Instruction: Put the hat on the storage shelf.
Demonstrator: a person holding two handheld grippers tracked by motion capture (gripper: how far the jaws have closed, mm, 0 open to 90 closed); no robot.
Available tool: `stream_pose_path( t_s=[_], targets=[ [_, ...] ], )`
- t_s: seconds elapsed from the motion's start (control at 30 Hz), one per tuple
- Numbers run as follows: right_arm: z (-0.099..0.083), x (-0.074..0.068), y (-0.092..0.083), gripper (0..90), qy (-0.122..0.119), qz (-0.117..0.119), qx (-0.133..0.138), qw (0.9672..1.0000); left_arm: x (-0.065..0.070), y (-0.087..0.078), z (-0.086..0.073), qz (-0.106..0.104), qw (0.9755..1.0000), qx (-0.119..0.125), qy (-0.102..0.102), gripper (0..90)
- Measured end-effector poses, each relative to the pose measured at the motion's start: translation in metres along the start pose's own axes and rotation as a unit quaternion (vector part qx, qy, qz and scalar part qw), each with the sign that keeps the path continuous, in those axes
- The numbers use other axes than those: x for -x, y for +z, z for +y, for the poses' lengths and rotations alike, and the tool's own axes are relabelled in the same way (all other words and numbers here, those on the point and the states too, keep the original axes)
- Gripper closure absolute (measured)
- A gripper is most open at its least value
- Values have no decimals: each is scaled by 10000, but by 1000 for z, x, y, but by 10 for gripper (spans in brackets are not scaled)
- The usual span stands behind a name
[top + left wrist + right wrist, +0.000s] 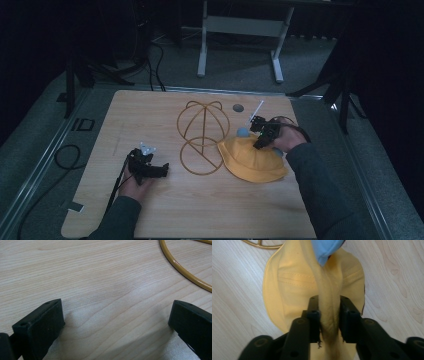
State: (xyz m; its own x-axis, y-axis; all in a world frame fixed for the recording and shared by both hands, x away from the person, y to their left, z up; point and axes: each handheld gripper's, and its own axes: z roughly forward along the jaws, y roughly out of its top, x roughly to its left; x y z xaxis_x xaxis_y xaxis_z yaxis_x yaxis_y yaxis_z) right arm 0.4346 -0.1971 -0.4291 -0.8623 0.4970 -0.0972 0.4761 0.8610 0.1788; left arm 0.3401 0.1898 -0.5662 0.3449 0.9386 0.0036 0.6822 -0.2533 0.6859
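Observation:
A yellow cloth hat (252,162) lies on the wooden table (150,115), right of a golden wire hat frame (202,135). My right gripper (261,142) sits at the hat's far edge. In the right gripper view its jaws are shut (329,302) on a raised fold of the yellow fabric (287,285), with a blue piece (324,250) just beyond the fold. My left gripper (162,171) rests low at the table's left, pointing toward the frame. Its jaws stand wide open (117,315) over bare wood, with the frame's base ring (182,270) ahead and to the right.
A small grey disc (238,107) and a thin white stick (257,109) lie near the table's far edge. A light blue round thing (242,132) peeks out behind the hat. Cables (65,155) trail on the floor at left.

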Motion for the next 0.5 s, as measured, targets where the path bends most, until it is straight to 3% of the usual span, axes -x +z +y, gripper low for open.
stream_pose_path(
  t_s=[0.27,0.5],
  targets=[
    [0,-5,-2,806,-168,-159,-48,9997,0,0,0,-5,10000,8,-23,1],
    [-3,-6,-5,812,-112,-258,53,9996,0,0,0,-3,10000,9,-22,1]
  ],
)
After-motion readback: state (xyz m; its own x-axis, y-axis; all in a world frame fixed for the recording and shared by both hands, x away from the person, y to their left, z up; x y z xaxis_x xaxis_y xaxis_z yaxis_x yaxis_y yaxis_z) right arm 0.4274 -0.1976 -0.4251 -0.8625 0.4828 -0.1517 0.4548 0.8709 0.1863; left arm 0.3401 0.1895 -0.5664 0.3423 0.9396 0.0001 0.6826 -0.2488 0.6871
